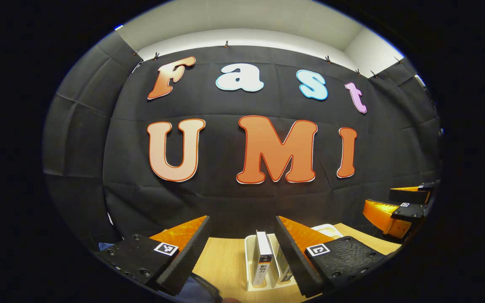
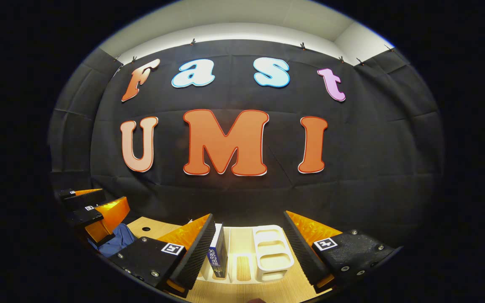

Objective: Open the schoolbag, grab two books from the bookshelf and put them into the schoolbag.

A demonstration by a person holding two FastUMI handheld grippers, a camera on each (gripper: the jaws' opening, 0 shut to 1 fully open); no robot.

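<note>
In the left gripper view, my left gripper (image 1: pixel 242 221) is open above the wooden table. A white bookshelf rack (image 1: pixel 249 261) stands between its fingers, holding an upright book with a white and black spine (image 1: pixel 263 256). A second book (image 1: pixel 285 274) is partly hidden behind the right finger. The blue schoolbag (image 1: pixel 196 290) shows at the bottom left edge. In the right gripper view, my right gripper (image 2: pixel 249 215) is open over the same rack (image 2: pixel 270 252). A blue-spined book (image 2: pixel 217 256) stands close beside its left finger. The schoolbag (image 2: pixel 118 240) lies at the left.
Each view shows the other gripper farther off, held above the table: the right gripper (image 1: pixel 379 200) at the right edge, the left gripper (image 2: pixel 114 197) at the left edge. The wooden table (image 2: pixel 242 290) has a small round hole (image 2: pixel 146 229). The black cloth wall stands close behind.
</note>
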